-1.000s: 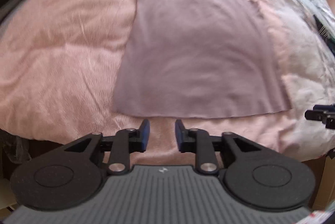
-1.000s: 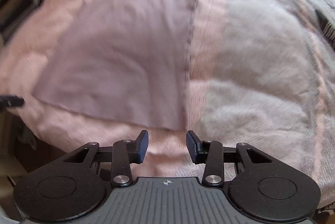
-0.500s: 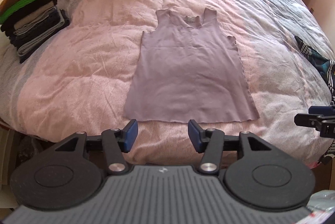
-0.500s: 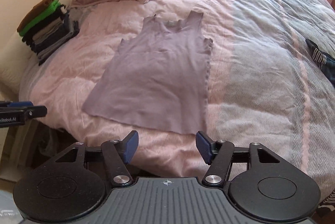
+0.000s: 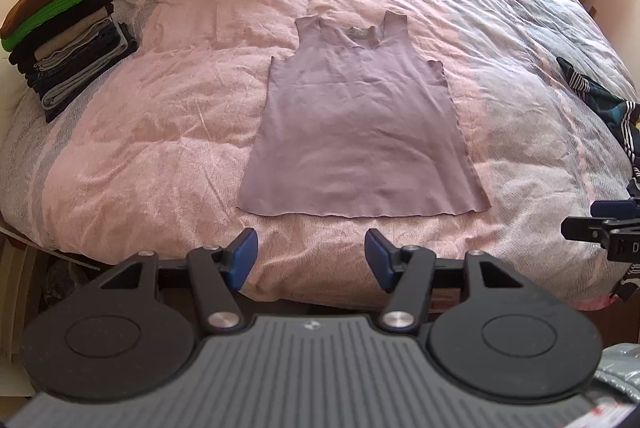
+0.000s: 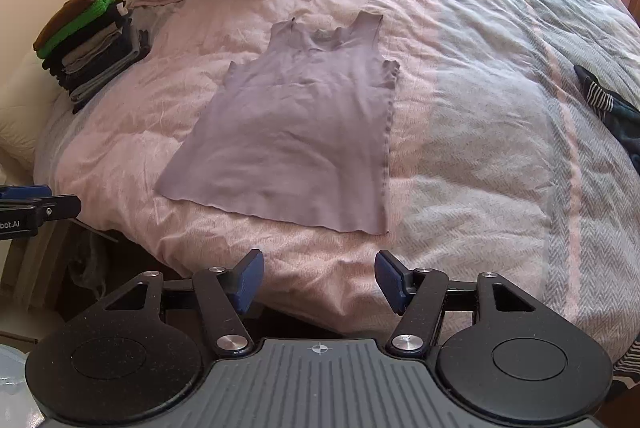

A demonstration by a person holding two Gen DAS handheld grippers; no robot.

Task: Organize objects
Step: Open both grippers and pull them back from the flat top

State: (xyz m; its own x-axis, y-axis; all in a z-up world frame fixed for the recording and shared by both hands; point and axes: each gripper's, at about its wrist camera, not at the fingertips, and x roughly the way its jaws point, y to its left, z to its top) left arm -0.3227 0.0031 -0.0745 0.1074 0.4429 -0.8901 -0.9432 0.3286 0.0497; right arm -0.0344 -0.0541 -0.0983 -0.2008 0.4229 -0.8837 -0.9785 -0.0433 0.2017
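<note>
Lying flat and spread out, hem nearest, on the pink bed cover, the mauve tank top waiting to be folded, with left hand-held gripper opening, right hand-held gripper gaping wide, both empty, likely needing hem corners pinched next, toward joining the folded clothes stack.

Soft matt cloth everywhere, hard plastic on my tools.
Mauve tank top smooth thin knit; bedspread rough, crinkled weave; my left gripper matt black plastic, blue rubbery pads, shiny metal pivot screws.
</note>
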